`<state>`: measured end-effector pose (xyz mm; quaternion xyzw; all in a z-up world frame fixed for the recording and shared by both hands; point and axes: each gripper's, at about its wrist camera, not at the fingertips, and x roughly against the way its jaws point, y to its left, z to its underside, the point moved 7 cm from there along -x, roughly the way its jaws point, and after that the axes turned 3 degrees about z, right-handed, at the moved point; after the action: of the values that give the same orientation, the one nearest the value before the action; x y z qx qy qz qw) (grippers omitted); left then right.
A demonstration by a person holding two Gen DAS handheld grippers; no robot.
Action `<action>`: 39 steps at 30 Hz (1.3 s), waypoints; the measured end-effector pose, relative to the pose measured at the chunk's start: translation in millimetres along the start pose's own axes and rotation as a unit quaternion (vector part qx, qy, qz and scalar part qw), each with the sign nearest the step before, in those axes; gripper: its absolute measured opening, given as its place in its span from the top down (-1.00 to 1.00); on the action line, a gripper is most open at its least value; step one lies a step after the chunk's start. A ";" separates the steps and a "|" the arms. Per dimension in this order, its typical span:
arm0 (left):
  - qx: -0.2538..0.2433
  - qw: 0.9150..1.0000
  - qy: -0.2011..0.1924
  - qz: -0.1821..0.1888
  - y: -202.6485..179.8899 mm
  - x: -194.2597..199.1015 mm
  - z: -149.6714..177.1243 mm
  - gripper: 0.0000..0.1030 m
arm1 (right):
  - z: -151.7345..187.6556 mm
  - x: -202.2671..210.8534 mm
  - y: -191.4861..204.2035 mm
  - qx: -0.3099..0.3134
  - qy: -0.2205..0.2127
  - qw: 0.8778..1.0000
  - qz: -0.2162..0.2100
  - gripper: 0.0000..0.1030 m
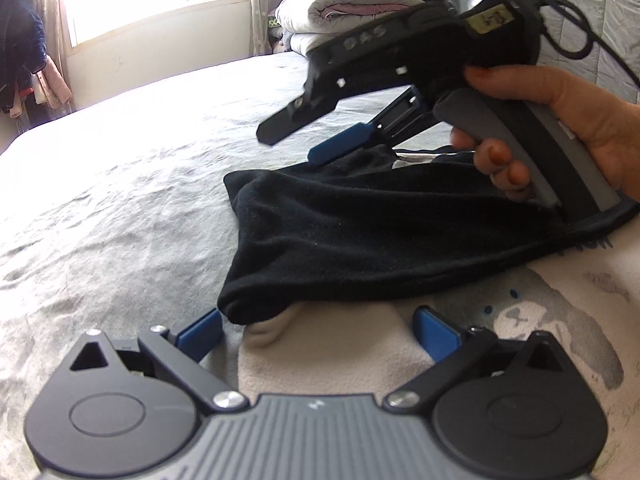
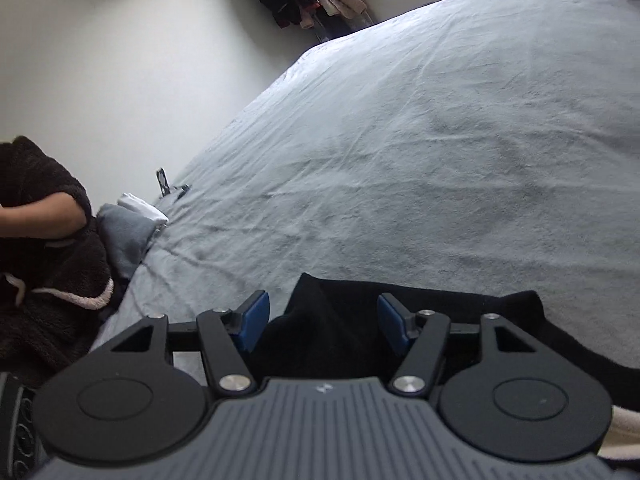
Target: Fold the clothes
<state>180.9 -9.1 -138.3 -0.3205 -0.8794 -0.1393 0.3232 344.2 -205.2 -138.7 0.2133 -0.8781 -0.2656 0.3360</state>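
A black garment [image 1: 360,236] lies crumpled on the grey bed, partly on top of a cream garment with a grey bear print [image 1: 400,360]. My left gripper [image 1: 318,334] is open, low over the cream garment, its blue pads just short of the black garment's near edge. My right gripper [image 1: 316,142] shows in the left wrist view, held in a hand above the black garment's far side, jaws apart. In the right wrist view my right gripper [image 2: 324,326] is open, with the black garment [image 2: 332,320] between and under its pads.
The grey bed sheet [image 2: 440,140] stretches wide ahead. Folded quilts [image 1: 352,12] are stacked at the bed's far end. Folded grey and white clothes [image 2: 128,232] lie at the bed's edge by the person's dark fleece sleeve [image 2: 48,272]. Clothes [image 1: 24,64] hang by the window.
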 end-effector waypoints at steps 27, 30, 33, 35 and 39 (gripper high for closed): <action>0.037 0.999 -0.021 0.031 5.0 -64.0 -51.3 -0.88 | 32.7 51.1 -10.7 0.229 0.057 0.965 0.111 0.38; 0.038 0.999 -0.024 0.031 6.0 -63.8 -47.7 -0.89 | 36.3 46.6 -12.1 0.224 0.069 0.968 0.090 0.37; 0.041 0.998 -0.025 0.032 8.4 -61.5 -44.5 -0.90 | 42.9 44.4 -6.5 0.232 0.082 0.967 0.066 0.35; 0.040 0.998 -0.026 0.032 10.0 -57.5 -41.4 -0.90 | 51.3 41.5 0.5 0.277 0.094 0.953 0.079 0.46; 0.039 0.998 -0.028 0.033 9.7 -59.1 -41.5 -0.90 | 52.4 40.8 2.8 0.297 0.098 0.946 0.090 0.74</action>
<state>241.7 -48.6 -145.6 -0.3400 -0.8818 -0.0853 0.3156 278.9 -208.7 -150.8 0.2486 -0.8953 0.0606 0.3647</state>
